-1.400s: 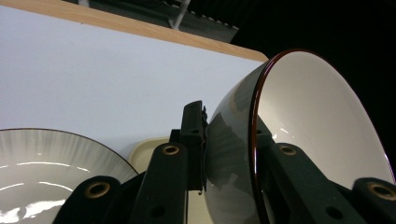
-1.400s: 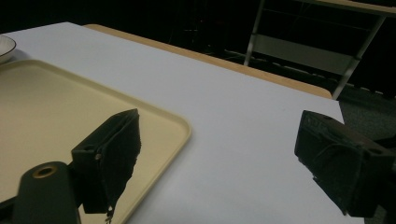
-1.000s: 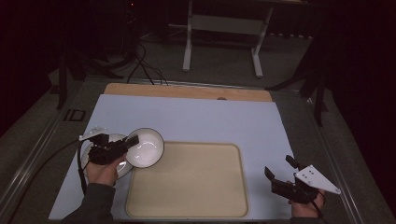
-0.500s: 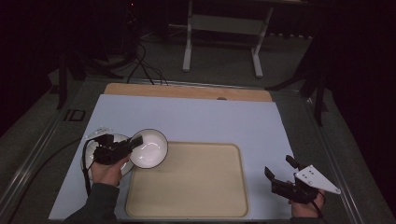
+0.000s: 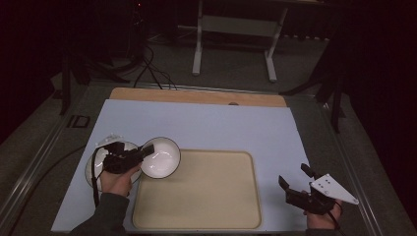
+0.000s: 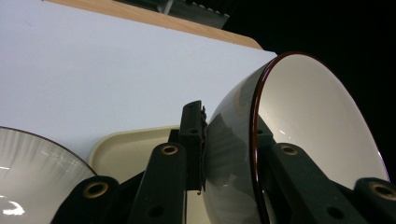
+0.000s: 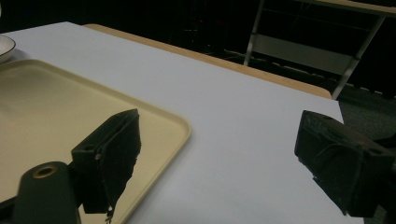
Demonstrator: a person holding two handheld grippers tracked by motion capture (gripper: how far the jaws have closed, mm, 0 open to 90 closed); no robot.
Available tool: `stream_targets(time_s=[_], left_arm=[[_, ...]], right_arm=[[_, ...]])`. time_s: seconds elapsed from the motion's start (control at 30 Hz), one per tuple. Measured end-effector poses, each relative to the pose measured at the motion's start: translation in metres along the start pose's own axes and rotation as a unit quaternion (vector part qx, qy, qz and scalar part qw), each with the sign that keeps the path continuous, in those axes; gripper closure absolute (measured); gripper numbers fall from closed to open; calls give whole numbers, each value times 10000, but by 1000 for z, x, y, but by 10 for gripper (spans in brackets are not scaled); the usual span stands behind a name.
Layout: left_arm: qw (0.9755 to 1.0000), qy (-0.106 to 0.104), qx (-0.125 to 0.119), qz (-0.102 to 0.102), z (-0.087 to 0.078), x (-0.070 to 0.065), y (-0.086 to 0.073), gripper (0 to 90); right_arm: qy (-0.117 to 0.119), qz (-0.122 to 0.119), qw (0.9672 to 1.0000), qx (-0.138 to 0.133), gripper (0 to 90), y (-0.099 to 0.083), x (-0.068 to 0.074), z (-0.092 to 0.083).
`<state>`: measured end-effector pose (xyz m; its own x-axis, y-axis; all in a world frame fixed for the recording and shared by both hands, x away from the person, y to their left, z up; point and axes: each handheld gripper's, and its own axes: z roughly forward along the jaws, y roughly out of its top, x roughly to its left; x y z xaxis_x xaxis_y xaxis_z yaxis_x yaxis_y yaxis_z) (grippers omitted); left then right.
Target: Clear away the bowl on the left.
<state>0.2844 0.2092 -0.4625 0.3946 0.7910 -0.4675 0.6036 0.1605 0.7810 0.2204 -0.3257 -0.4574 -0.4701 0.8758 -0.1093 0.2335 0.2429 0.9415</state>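
One white bowl (image 5: 161,157), tilted and empty, rim pinched by left gripper (image 5: 142,153) beside the bare tray (image 5: 196,216); right gripper (image 5: 295,183) spread.

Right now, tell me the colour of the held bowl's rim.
Dark reddish-brown rim on a white bowl, clearest in the left gripper view.

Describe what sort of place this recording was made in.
Probably a lab or studio recording bench: a white-covered table in a dark room, cables on the floor, and a metal stand behind it.
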Motion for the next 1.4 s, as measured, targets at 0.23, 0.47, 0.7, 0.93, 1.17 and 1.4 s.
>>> stream_targets(time_s=[0.23,0.47,0.7,0.93,1.17,1.4], left_arm=[[10000,-9,49,19,4,-1,-1,760],[9999,-50,110,37,10,-4,-3,759],[9998,-102,141,10,17,-7,-5,759],[9997,-143,187,26,23,-10,-7,759],[9995,-158,262,66,29,-12,-8,759],[9994,-166,302,68,33,-15,-9,759]], right_arm=[[0,-3,10000,2,141,0,0,0],[-1,1,10000,6,141,0,0,0],[6,1,10000,-1,141,0,0,0],[6,5,10000,0,141,0,0,0],[9,5,10000,-1,141,0,0,0],[11,2,10000,-4,141,0,0,0]])
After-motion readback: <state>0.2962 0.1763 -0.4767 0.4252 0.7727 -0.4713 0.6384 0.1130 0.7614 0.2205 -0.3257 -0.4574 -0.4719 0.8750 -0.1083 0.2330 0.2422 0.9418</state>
